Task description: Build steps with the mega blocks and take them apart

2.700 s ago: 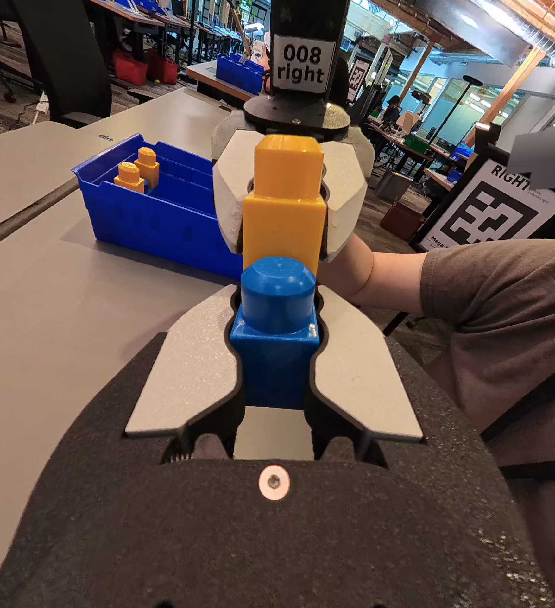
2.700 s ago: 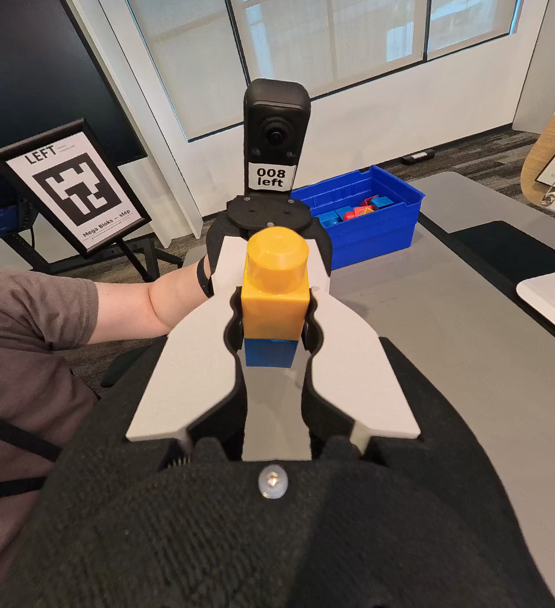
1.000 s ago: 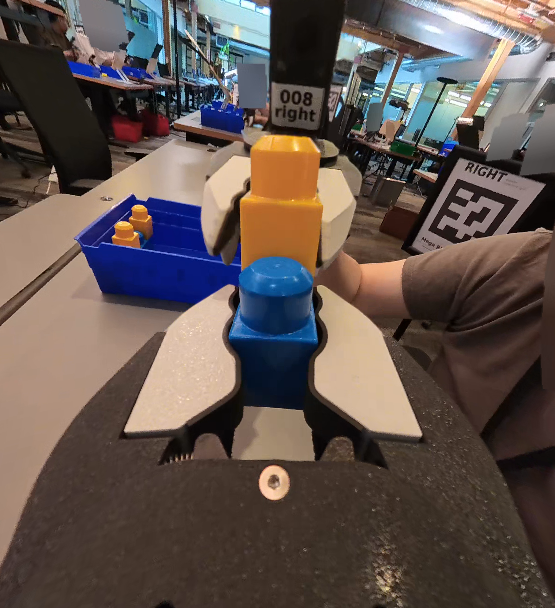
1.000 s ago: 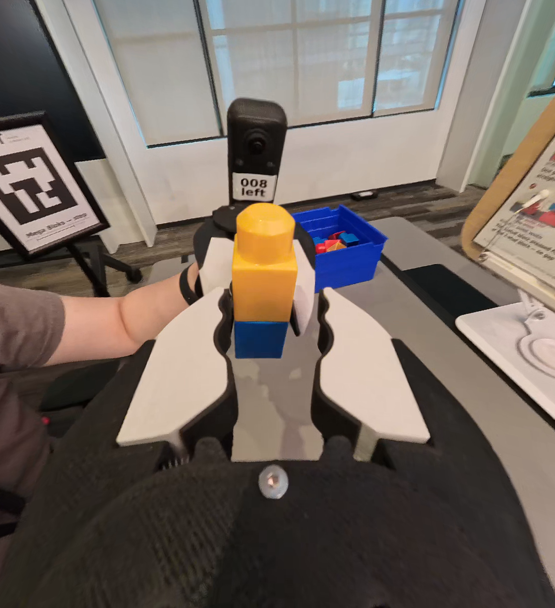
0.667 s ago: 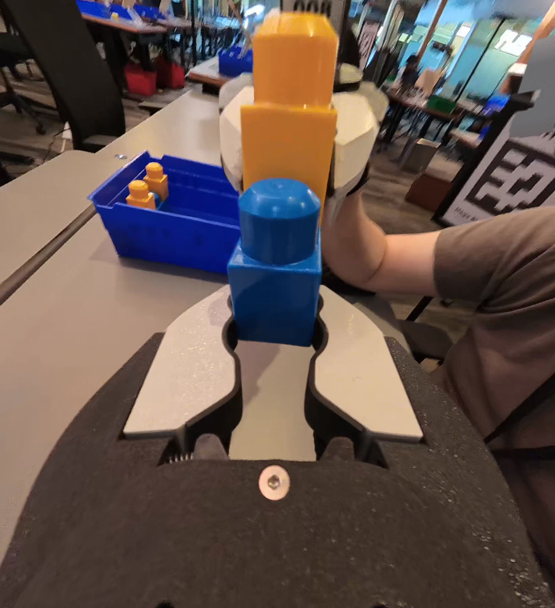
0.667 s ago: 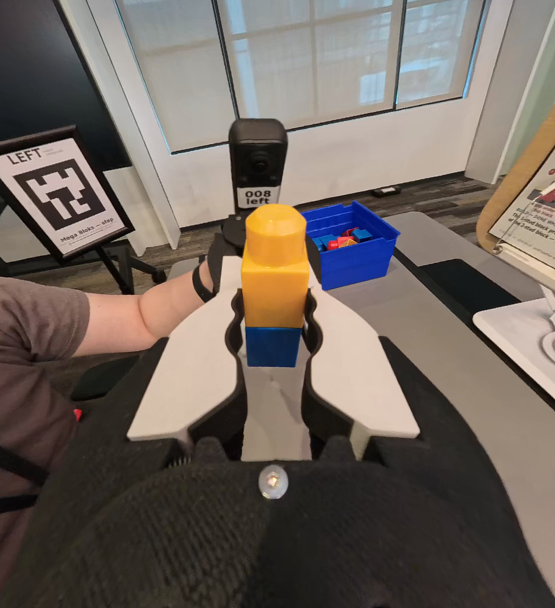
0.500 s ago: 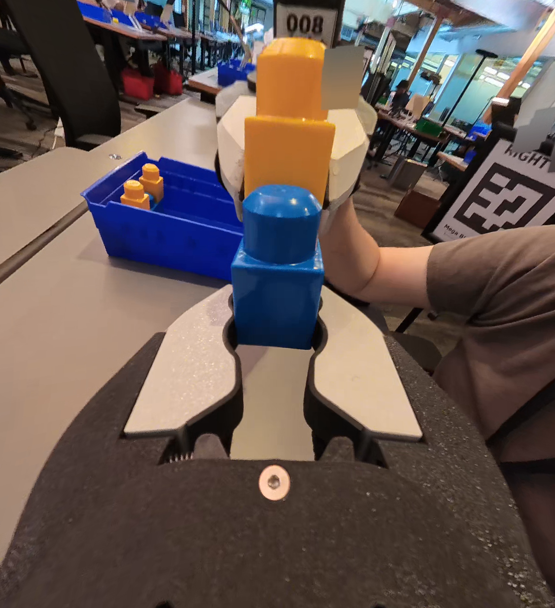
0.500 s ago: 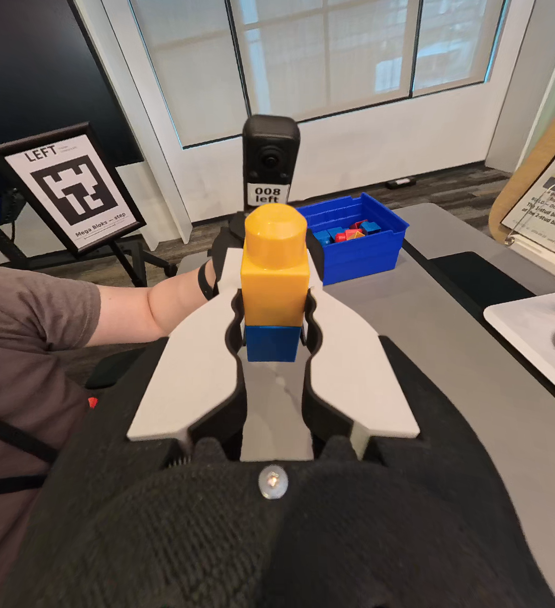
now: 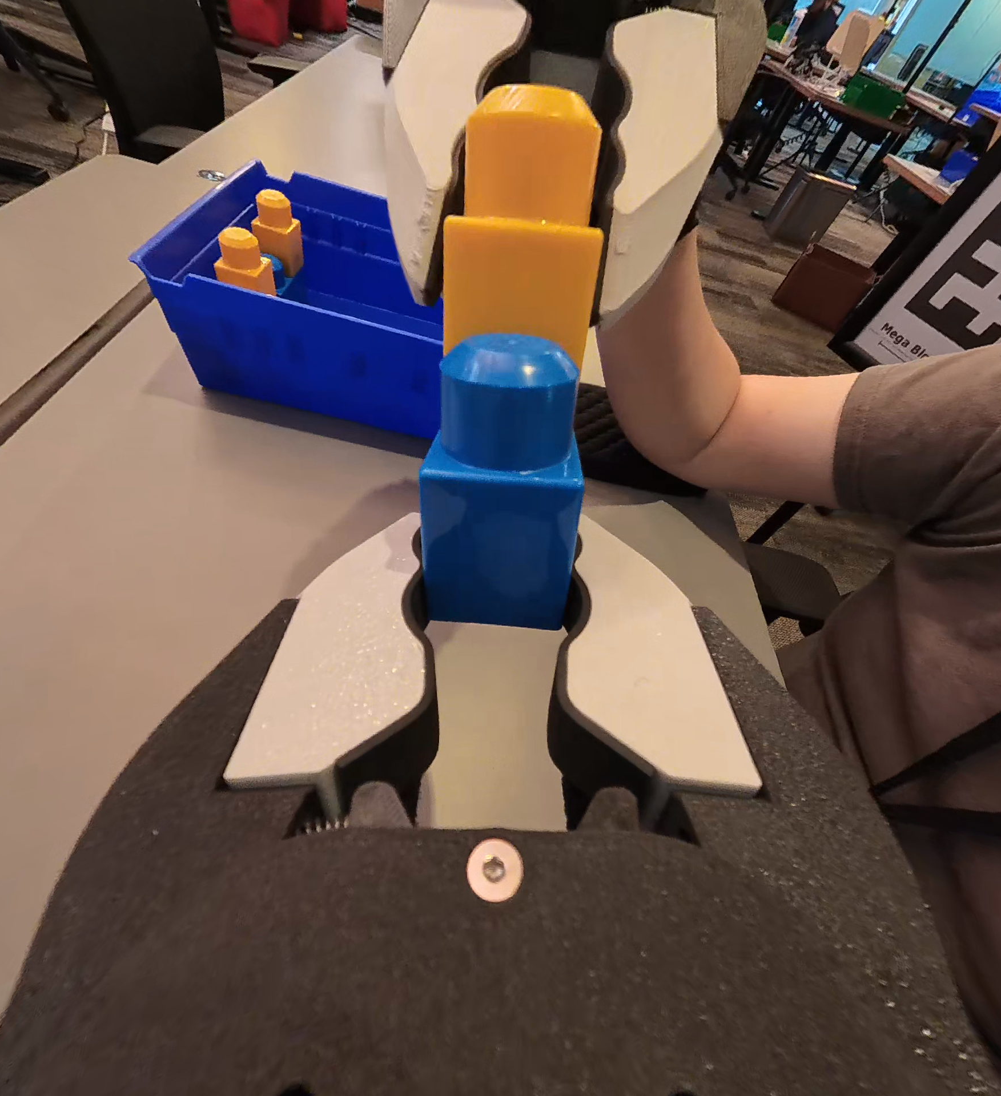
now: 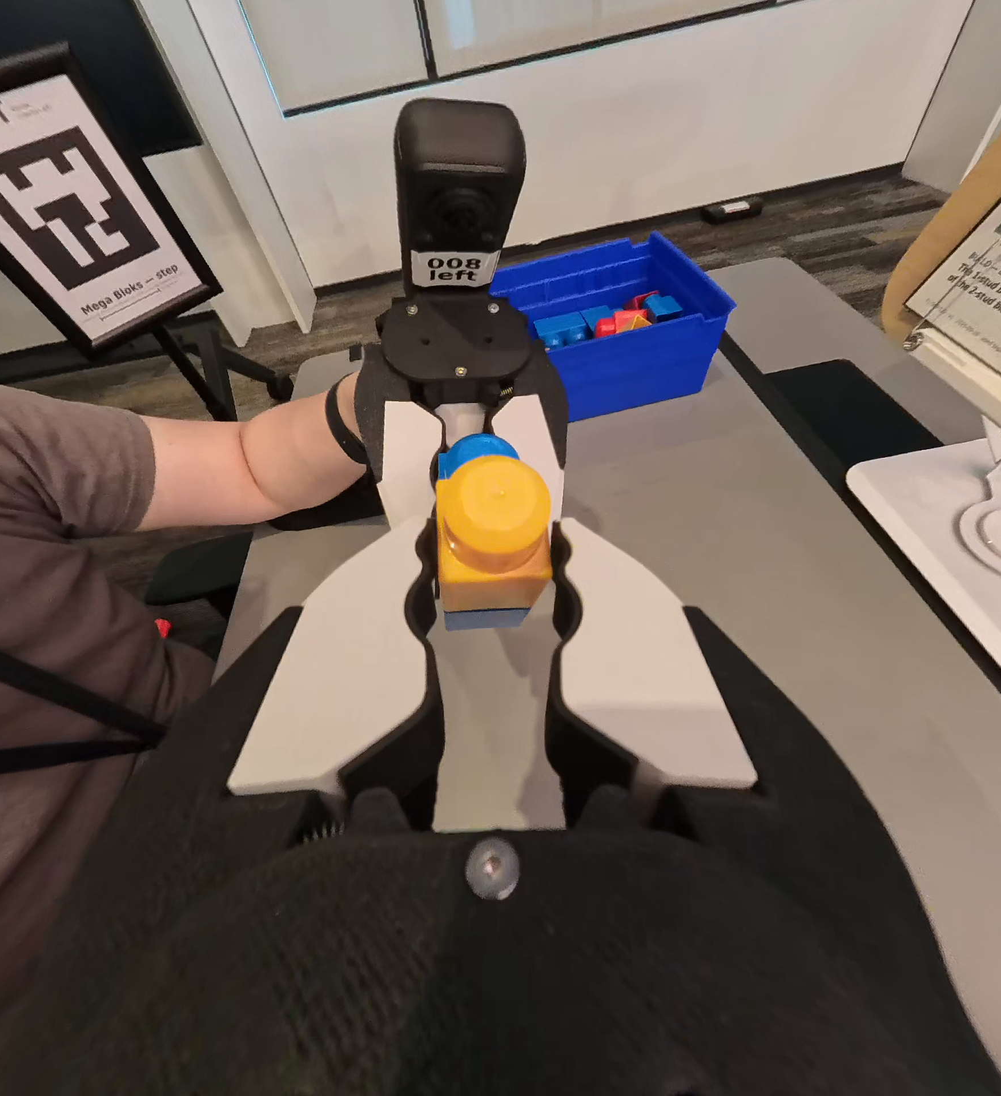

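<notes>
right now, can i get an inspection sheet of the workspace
surface: grey table, mostly bare between the bins
job's things: blue two-stud block with a yellow block pressed on its far stud, held above the table
clutter: blue bin holding two yellow blocks; second blue bin with blue and red blocks; white tray at the table edge
grippers: left gripper jaws closed on the blue block; right gripper, jaws around the yellow block
cables: nothing seen
surroundings: marker sign on a stand, windows, office desks and chairs beyond
</notes>
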Tool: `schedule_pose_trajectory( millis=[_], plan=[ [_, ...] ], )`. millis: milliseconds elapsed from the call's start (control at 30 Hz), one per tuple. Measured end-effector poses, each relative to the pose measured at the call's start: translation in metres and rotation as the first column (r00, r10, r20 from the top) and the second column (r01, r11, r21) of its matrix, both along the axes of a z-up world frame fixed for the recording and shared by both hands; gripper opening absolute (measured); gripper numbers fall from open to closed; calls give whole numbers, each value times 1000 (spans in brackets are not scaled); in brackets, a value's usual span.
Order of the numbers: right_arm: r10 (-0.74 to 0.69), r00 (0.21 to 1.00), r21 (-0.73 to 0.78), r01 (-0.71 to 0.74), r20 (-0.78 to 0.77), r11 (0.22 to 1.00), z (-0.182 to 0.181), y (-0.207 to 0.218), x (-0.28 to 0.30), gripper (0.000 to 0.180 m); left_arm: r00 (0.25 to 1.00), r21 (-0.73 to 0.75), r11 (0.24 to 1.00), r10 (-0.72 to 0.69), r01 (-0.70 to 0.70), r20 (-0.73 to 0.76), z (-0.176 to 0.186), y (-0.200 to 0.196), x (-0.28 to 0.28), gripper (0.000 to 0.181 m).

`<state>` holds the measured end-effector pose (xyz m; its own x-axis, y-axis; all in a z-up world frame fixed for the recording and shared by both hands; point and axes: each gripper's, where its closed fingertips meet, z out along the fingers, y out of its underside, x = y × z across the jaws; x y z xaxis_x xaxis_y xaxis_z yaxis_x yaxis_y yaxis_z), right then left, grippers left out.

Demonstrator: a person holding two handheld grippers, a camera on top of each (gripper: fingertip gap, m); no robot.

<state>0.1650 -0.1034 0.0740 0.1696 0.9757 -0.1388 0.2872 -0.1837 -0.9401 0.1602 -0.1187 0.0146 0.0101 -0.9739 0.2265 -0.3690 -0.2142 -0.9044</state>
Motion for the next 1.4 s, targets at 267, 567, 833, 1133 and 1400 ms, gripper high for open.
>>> schedule_pose_trajectory(
  millis=[267, 567, 833, 1133, 1400],
  plan=[
    [-1, 999, 32, -1, 53, 999, -4, 0, 2, 37, 1000, 35, 999, 21, -20, -16, -4, 4, 1, 44],
    [-508, 826, 409, 387, 245, 826, 12, 38, 192, 37, 997, 64, 996, 62, -59, -40, -7, 16, -7, 57],
    [-446, 780, 251, 369, 439, 895, -104, 83, 271, 37, 996, 44, 999, 35, -31, -85, -19, 12, -5, 55],
    [-383, 829, 173, 342, 408, 924, -142, 117, 252, 37, 987, 66, 998, 33, -22, -160, -34, 15, -7, 48],
    [-330, 840, 133, 303, 430, 944, -164, 113, 254, 37, 696, 584, 800, 496, -135, -519, -74, 88, -72, 50]
  ],
)
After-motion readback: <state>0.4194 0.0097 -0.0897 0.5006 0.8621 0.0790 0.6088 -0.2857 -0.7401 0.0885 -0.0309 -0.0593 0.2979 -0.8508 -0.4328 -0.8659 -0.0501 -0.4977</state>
